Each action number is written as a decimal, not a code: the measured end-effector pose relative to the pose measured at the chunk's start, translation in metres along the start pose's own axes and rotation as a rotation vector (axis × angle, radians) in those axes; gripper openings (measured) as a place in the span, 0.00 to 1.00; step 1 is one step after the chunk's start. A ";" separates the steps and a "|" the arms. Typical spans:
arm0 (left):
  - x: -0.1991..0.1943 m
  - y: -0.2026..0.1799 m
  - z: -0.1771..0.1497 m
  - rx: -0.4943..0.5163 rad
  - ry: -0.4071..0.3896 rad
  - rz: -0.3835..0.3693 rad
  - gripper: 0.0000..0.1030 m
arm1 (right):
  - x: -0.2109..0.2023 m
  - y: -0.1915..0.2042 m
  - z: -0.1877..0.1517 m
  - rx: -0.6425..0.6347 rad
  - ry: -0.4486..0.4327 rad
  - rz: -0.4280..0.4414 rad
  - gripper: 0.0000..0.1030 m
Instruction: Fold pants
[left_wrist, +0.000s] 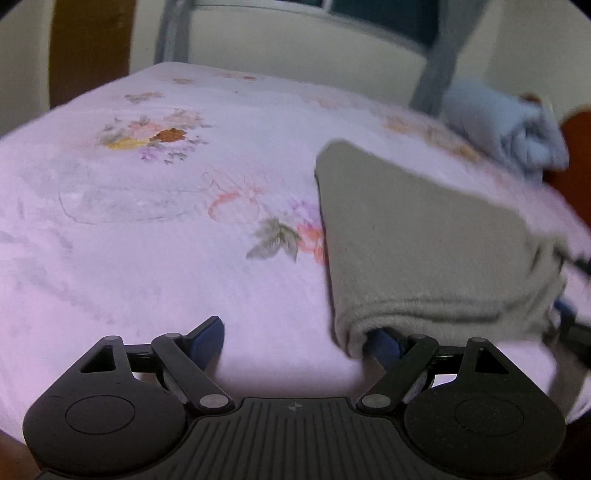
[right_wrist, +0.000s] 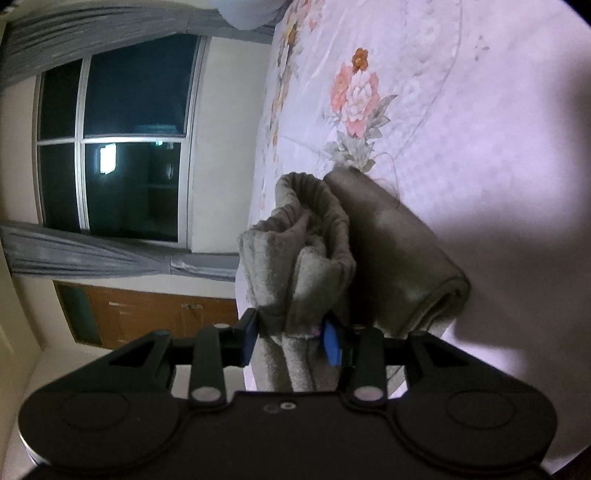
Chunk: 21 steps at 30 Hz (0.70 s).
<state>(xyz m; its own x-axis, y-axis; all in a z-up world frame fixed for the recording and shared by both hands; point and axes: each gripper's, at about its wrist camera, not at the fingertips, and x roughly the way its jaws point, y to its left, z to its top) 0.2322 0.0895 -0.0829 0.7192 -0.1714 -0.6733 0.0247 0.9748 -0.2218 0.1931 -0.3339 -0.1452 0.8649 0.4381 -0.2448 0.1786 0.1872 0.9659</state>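
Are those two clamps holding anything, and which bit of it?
The right tool pinches the grey pants at their gathered waistband end. The left tool is open, gripping nothing, one finger tucked under the pants' folded edge.

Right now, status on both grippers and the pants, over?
Left gripper open, one finger tucked under the fold. Right gripper shut on pants at the bunched waistband. Pants part-folded on floral bedsheet. Blue garment at far edge, not in the way.

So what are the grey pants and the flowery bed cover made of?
The grey pants look like soft fleece: fuzzy, matte nap and thick rolled folds. The flowery bed cover looks like thin woven cotton, smooth and printed, though blur leaves that unsure.
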 end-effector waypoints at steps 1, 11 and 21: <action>0.000 0.003 0.000 -0.014 -0.007 0.015 0.81 | 0.002 0.001 0.000 -0.015 0.001 -0.010 0.30; 0.002 0.015 -0.006 -0.093 0.045 0.047 0.81 | -0.003 -0.008 -0.006 -0.103 0.000 -0.135 0.24; -0.015 0.028 -0.011 -0.141 0.061 0.080 0.81 | -0.034 0.005 0.009 -0.179 -0.043 -0.139 0.32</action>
<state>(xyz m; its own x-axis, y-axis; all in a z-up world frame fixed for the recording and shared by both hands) 0.2150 0.1174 -0.0868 0.6714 -0.1063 -0.7334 -0.1321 0.9566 -0.2597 0.1693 -0.3558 -0.1310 0.8577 0.3602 -0.3670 0.2144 0.3982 0.8919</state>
